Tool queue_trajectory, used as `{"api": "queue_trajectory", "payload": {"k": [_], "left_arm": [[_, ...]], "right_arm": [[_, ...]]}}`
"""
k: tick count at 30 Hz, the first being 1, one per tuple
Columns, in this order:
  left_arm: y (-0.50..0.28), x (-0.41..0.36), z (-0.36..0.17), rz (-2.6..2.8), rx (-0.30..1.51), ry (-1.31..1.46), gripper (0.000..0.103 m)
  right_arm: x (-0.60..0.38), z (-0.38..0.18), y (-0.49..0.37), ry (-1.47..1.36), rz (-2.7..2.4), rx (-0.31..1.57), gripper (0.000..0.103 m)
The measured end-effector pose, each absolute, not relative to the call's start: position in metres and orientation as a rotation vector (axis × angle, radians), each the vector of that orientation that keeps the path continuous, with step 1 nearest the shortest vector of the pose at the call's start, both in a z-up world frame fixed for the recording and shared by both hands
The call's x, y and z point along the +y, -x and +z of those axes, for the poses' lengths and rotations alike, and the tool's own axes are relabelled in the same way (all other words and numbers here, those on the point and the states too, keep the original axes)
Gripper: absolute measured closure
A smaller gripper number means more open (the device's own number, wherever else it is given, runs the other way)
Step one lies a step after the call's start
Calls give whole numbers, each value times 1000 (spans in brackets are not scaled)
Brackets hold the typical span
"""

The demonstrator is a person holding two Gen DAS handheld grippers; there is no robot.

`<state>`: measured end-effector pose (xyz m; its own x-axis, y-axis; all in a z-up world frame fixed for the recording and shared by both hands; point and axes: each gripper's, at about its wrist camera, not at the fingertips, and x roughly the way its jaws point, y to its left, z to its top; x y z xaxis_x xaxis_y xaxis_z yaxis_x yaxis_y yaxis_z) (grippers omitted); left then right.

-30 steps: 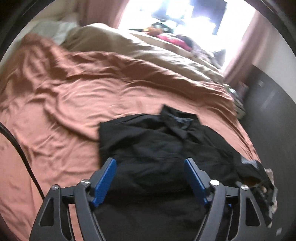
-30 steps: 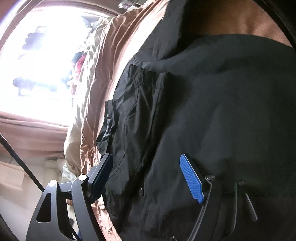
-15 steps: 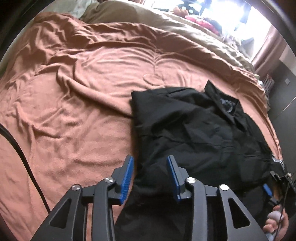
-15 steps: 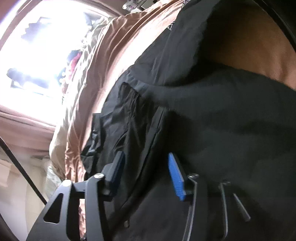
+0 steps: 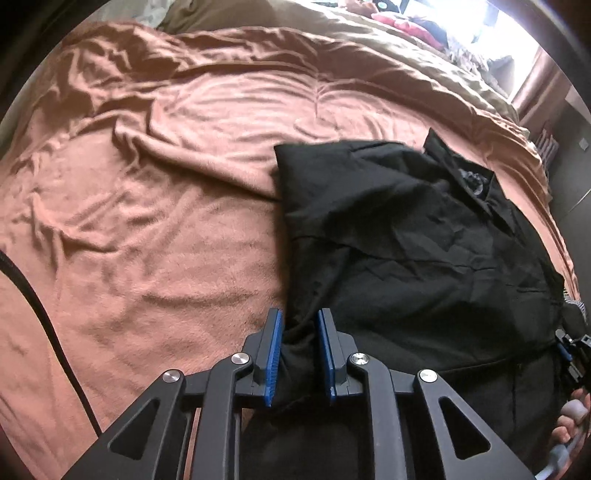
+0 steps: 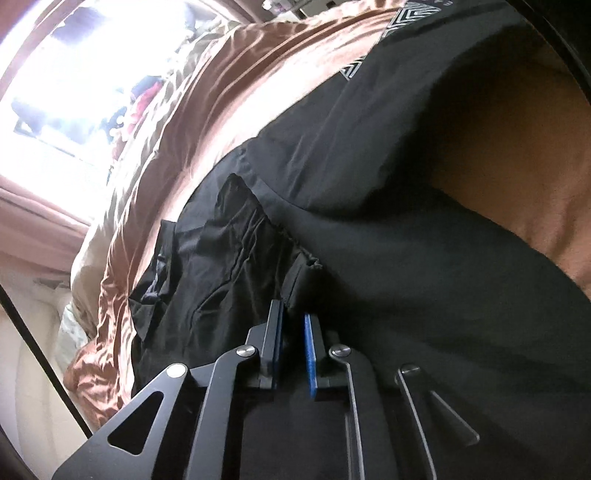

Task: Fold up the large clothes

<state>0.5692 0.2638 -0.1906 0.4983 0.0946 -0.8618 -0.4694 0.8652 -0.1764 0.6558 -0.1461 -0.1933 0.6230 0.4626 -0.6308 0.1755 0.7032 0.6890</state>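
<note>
A black collared shirt (image 5: 406, 236) lies crumpled on the right half of a rust-coloured blanket (image 5: 166, 229) that covers the bed. My left gripper (image 5: 300, 325) is low at the shirt's near left edge. Its blue pads (image 5: 275, 350) are closing and a bunch of the black cloth fills the gap between them. In the right wrist view the same shirt (image 6: 229, 266) fills the middle. My right gripper (image 6: 293, 328) is closing, its jaws almost together on a hemmed edge of the cloth. The right gripper (image 5: 570, 349) and a hand (image 5: 572, 417) also show at the left view's far right.
A beige duvet (image 5: 369, 48) and a heap of coloured clothes (image 5: 406, 22) lie at the bed's far side under a bright window (image 6: 74, 74) with pink curtains. A black cable (image 5: 40, 317) crosses the blanket at left. Black cloth with a white geometric print (image 6: 399, 22) hangs at upper right.
Both grippers' jaws went from wide apart to nearly together, with black cloth between them. The left gripper dropped to the shirt's near left edge. The right gripper rolled and shifted along the shirt's edge.
</note>
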Motion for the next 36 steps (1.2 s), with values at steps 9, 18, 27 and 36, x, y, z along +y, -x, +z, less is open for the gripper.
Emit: {"api": "queue_trajectory", "payload": {"k": [9,18,27,36], "left_arm": [[-544,226,-125,300,890,381,72],[-536,187,-118,247,880,381,58],[-545,169,-142,231,903,347,58],[-543,176,-169,256,937,371,58]], "right_arm": [[-200,-141,-620,-697,180,794,43],[-306,-128,-583,-756,69,703,43],[-336,-143,-587,-843,19,664,54],[-349,-171,-613,-991,46,670,67]]}}
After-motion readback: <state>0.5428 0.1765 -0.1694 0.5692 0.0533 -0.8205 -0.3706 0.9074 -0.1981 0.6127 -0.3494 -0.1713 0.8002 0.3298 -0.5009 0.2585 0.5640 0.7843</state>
